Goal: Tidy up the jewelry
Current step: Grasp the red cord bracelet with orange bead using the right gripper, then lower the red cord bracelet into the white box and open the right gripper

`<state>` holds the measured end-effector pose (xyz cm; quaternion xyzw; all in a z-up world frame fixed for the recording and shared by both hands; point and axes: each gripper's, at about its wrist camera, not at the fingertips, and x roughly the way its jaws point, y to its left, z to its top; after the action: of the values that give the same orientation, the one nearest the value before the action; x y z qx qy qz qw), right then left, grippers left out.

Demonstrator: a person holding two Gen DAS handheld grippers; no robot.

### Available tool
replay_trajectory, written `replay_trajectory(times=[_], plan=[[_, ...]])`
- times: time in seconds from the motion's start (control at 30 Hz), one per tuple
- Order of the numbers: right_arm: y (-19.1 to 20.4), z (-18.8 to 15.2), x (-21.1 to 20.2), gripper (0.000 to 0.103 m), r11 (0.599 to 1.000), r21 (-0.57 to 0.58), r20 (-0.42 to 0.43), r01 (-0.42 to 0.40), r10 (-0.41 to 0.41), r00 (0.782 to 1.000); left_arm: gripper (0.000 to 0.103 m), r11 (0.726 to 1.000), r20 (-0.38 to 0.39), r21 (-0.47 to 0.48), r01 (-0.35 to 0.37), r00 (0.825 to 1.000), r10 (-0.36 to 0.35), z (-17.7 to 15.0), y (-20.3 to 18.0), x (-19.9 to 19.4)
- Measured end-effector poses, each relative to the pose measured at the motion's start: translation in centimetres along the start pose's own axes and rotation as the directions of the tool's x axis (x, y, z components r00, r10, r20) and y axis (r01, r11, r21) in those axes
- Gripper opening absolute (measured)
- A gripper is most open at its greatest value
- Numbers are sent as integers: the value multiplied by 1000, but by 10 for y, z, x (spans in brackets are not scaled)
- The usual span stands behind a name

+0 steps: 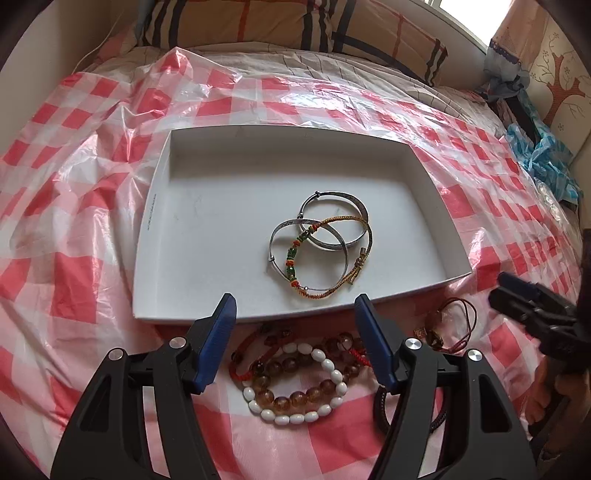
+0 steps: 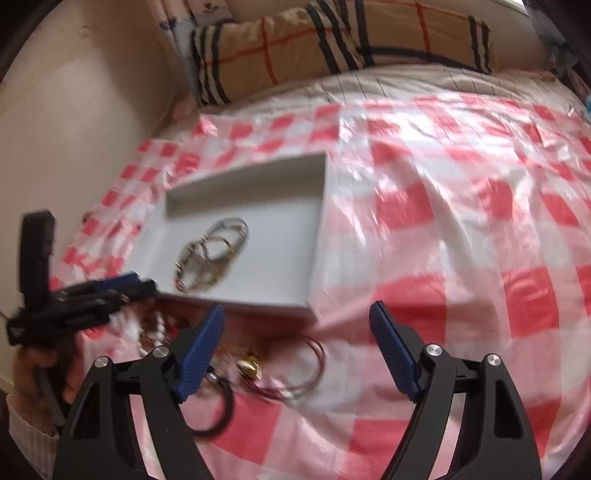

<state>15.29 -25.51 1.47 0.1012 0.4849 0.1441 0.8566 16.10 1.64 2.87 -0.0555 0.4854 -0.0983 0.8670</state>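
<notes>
1. Jewelry: two silver metal bangles (image 1: pixel 321 236) and a gold woven cord bracelet with green and red beads (image 1: pixel 334 258) lie overlapping inside the shallow white rectangular tray (image 1: pixel 207 221), toward its near right part.
2. The tray rests on a red-and-white checked plastic sheet (image 1: pixel 85 184) spread over the bed. A tan plaid pillow (image 1: pixel 295 26) lies at the head of the bed.
3. Loose jewelry lies on the sheet just outside the near rim of the tray: a white oval-bead bracelet (image 1: pixel 295 384), an amber round-bead bracelet (image 1: pixel 291 395) overlapping it, and a red braided cord bracelet (image 1: pixel 243 369) touching both.
4. A thin dark-red cord bracelet with a gold charm (image 2: pixel 280 369) lies to the right of that cluster, apart from it. A black cord loop (image 2: pixel 225 410) lies beside it.
5. Left hand-held gripper (image 1: pixel 295 314): jaws spread wide, holding nothing, positioned above the bead cluster, blue pads flanking it.
6. Right hand-held gripper (image 2: pixel 297 325): jaws spread wide, holding nothing, positioned above the dark-red cord bracelet. This view is motion-blurred.
7. Blue crumpled plastic (image 1: pixel 546 158) lies at the far right edge of the bed.
</notes>
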Motion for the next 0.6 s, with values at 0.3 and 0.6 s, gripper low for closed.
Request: replay_trajectory(times=[0.3,0.6], plan=[[2,-12,21,3,991,18,-68,-129,130,989,64,987,117,-158,-5,993,24,-24,32,-28],[36,35,-43,3,947,4,145,-321,317,937,70,978,210,-208,-20,976,65,-19,43,-40]])
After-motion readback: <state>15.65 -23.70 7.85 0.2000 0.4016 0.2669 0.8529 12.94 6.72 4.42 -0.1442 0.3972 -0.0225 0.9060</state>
